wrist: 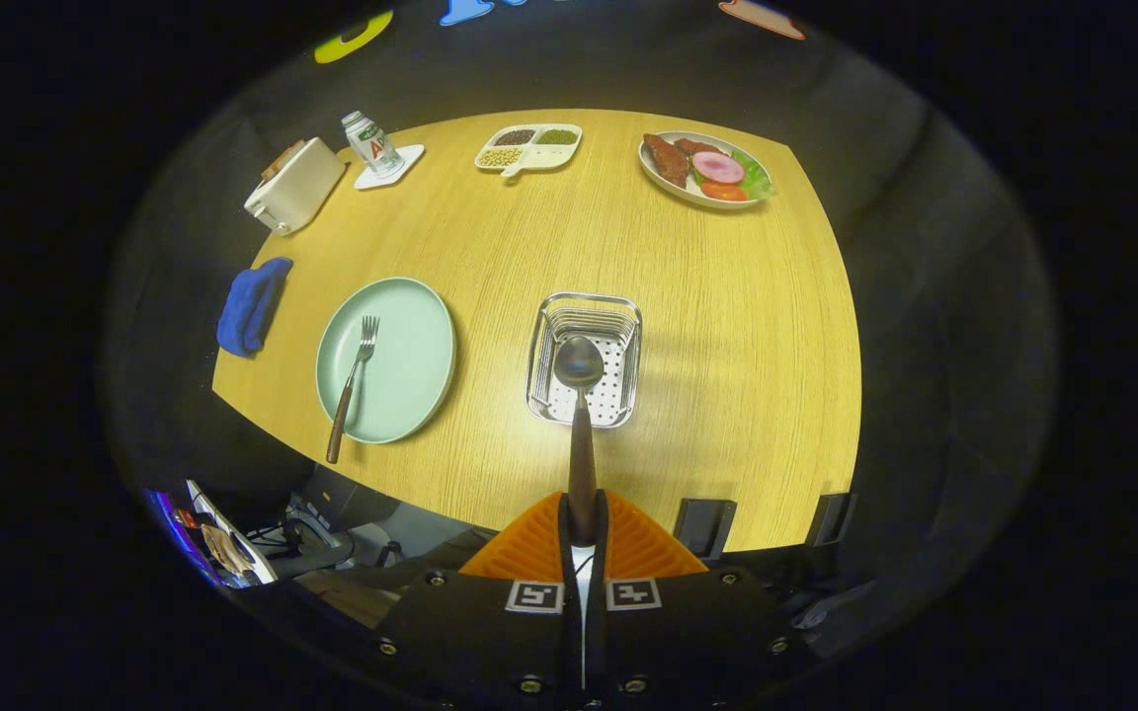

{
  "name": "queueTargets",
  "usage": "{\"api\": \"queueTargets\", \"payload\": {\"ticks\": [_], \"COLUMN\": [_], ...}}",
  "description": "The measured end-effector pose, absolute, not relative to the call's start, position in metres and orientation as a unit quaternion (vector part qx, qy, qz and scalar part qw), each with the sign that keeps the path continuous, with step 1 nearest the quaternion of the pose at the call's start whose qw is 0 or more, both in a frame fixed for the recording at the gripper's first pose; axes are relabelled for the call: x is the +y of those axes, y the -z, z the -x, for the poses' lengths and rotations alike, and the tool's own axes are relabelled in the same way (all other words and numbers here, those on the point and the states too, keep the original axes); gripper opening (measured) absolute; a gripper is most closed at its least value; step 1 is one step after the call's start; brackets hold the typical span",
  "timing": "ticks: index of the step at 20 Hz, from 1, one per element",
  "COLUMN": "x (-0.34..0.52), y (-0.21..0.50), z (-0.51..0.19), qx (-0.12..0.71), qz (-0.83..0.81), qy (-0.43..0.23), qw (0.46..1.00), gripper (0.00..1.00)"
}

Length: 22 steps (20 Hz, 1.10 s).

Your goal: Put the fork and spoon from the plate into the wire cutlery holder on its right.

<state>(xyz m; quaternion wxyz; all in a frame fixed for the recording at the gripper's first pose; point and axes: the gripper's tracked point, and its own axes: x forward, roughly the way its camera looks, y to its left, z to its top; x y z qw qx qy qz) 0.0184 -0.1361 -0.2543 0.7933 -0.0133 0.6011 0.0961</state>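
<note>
I am holding the claw (583, 528) closed down tight on the brown handle of the spoon (580, 415), both fingers (529, 543) pressing its sides with barely a slit between them. The spoon is sticking straight out toward twelve o'clock, its bowl hanging over the wire cutlery holder (586, 357), which is sitting just ahead of the fingers on the wooden worktop (707, 326); I cannot tell whether the bowl is touching the wire. The claw is looking down on the worktop from above its near edge. The fork (353, 385) is lying on the pale green plate (387, 358) at about ten o'clock from the fingers, tines pointing away, its brown handle reaching past the near rim. A blue cloth (251, 304) is lying at the worktop's edge beyond the plate. Farther off, at eleven to one o'clock, a toaster (293, 185), a small bottle (370, 142) on a coaster, a divided dish (528, 147) and a plate of food (706, 169) are standing.
</note>
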Motion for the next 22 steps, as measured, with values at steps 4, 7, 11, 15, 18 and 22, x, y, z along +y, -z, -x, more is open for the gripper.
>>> {"api": "queueTargets", "payload": {"ticks": [4, 7, 11, 15, 18, 22], "x": [-0.134, -0.136, -0.134, -0.141, -0.142, -0.13], "y": [0.262, 0.266, 0.256, 0.239, 0.219, 0.197], "z": [-0.028, -0.034, -0.043, -0.046, -0.043, -0.032], "qx": [0.611, 0.612, 0.603, 0.577, 0.551, 0.521], "qz": [0.013, 0.012, -0.035, -0.047, -0.059, -0.066], "qy": [-0.096, -0.091, -0.084, -0.084, -0.084, -0.085], "qw": [0.786, 0.785, 0.793, 0.811, 0.828, 0.847], "gripper": [0.02, 0.02, 0.11, 0.17, 0.2, 0.2]}}
